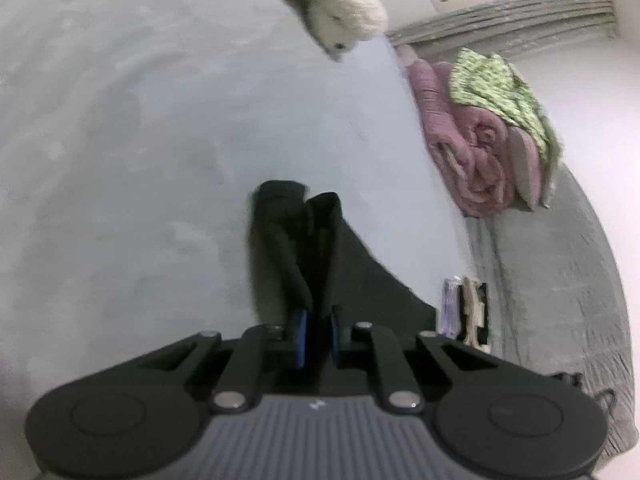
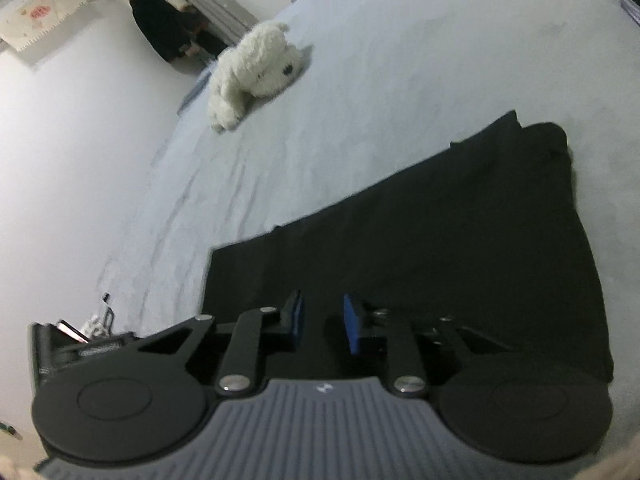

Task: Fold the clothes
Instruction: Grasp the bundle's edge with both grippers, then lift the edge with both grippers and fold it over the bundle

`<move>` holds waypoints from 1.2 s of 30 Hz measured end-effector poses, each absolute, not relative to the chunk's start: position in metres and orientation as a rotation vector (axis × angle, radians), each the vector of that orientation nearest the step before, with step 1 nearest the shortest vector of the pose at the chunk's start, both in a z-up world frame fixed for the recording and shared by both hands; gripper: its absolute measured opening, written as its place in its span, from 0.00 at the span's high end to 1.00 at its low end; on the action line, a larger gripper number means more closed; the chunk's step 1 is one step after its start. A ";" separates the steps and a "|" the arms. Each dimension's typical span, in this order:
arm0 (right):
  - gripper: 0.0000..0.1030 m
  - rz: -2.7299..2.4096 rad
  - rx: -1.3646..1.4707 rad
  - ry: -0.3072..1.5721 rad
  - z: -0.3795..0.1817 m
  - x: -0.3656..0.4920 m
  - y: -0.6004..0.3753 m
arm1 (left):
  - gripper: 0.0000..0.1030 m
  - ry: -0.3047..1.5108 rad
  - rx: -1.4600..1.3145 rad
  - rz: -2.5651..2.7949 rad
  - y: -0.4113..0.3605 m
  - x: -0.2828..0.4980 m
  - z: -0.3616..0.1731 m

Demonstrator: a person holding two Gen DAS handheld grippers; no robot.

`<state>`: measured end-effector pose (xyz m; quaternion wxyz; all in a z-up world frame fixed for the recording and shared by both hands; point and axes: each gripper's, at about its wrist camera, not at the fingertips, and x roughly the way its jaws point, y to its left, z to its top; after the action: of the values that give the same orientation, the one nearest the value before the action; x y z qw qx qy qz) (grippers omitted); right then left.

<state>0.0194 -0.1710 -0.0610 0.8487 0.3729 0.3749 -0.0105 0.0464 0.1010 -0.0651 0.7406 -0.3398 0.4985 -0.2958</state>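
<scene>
Your left gripper (image 1: 319, 334) is clenched on a fold of the black garment (image 1: 320, 256), its blue pads nearly together with cloth pinched between them, the rest trailing forward over the pale grey bed (image 1: 140, 140). Your right gripper (image 2: 323, 322) is released, its pads apart with nothing between them, hovering just above the garment's near edge; the garment lies spread flat on the bed, well apart from the white plush toy (image 2: 256, 72).

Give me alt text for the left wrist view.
The left gripper is shut on a bunched fold of the black garment, lifting it over the pale grey bed. Beyond lie a white plush toy and folded pink blankets.
</scene>
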 end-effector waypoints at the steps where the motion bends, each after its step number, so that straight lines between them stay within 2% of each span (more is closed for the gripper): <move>1: 0.78 -0.027 0.781 0.806 -0.063 0.021 -0.171 | 0.90 1.087 -0.747 -0.663 0.100 0.046 -0.062; 3: 0.84 -0.027 0.783 0.822 -0.068 0.022 -0.172 | 0.91 1.077 -0.755 -0.688 0.098 0.046 -0.056; 7: 0.90 -0.023 0.800 0.839 -0.076 0.023 -0.177 | 0.91 1.056 -0.768 -0.737 0.088 0.046 -0.047; 9: 1.00 -0.028 0.814 0.844 -0.080 0.021 -0.181 | 0.91 1.047 -0.777 -0.761 0.082 0.046 -0.043; 12: 1.00 -0.019 0.862 0.838 -0.083 0.018 -0.187 | 0.91 1.034 -0.790 -0.793 0.071 0.046 -0.039; 13: 0.97 -0.008 0.885 0.831 -0.083 0.015 -0.190 | 0.91 1.030 -0.794 -0.803 0.068 0.046 -0.039; 15: 0.82 0.021 0.933 0.815 -0.082 0.011 -0.194 | 0.91 1.026 -0.800 -0.822 0.060 0.045 -0.038; 16: 0.79 0.030 0.951 0.809 -0.081 0.007 -0.196 | 0.91 1.024 -0.803 -0.831 0.056 0.045 -0.038; 18: 0.52 0.053 0.993 0.783 -0.077 -0.001 -0.202 | 0.91 1.023 -0.806 -0.850 0.049 0.044 -0.039; 20: 0.45 0.076 1.038 0.749 -0.074 -0.011 -0.209 | 0.91 1.026 -0.817 -0.868 0.043 0.044 -0.041; 30: 0.42 0.108 1.381 0.606 -0.084 -0.055 -0.250 | 0.95 1.050 -0.897 -0.954 0.011 0.037 -0.057; 36: 0.41 0.090 1.441 0.587 -0.083 -0.071 -0.260 | 0.95 1.069 -0.867 -0.974 -0.003 0.035 -0.059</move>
<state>-0.0712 -0.2602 -0.0829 0.7115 0.6496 0.2648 0.0407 0.0349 -0.0033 -0.0594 0.6649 -0.3840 0.4736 -0.4315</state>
